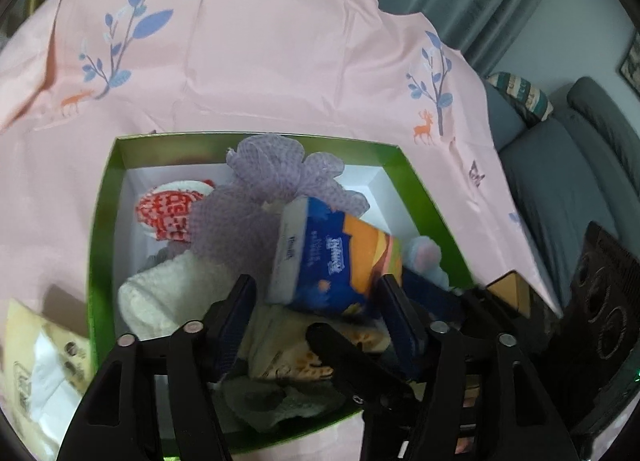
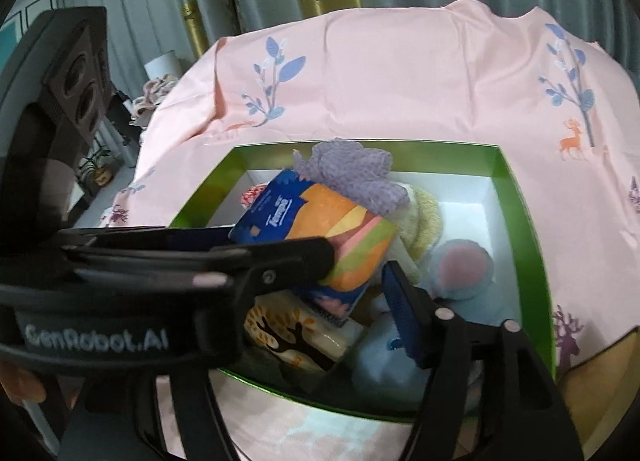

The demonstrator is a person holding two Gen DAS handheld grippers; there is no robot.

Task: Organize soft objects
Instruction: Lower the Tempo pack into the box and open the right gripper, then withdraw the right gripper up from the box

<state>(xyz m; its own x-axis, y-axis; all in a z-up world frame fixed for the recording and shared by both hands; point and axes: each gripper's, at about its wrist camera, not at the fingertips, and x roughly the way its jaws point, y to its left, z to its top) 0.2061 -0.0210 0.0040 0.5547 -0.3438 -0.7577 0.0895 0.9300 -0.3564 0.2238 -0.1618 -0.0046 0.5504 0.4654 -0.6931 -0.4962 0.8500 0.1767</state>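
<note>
Soft objects are gathered in a green-walled box (image 1: 105, 197) with a white inside, which stands on a pink printed cloth (image 1: 280, 53) and fills the lower middle of both views. A blue and orange tissue pack (image 1: 332, 253) is seen at the centre of the left wrist view, tilted and leaning on the things under it, most likely because the pile below gives it no flat bed. Behind it, toward the top of the box, a lilac mesh sponge (image 1: 276, 173) is heaped; a red and white knitted piece (image 1: 168, 213) lies at the box's upper left, a cream towel roll (image 1: 168, 293) at lower left. In the right wrist view a pale blue plush with a pink patch (image 2: 464, 265) is lodged at the right of the box. The left gripper (image 1: 316, 293) is held with jaws spread on either side of the pack's near end, not pressing it. The right gripper (image 2: 360, 261) is likewise parted, nothing clamped, so the pack appears released.
</note>
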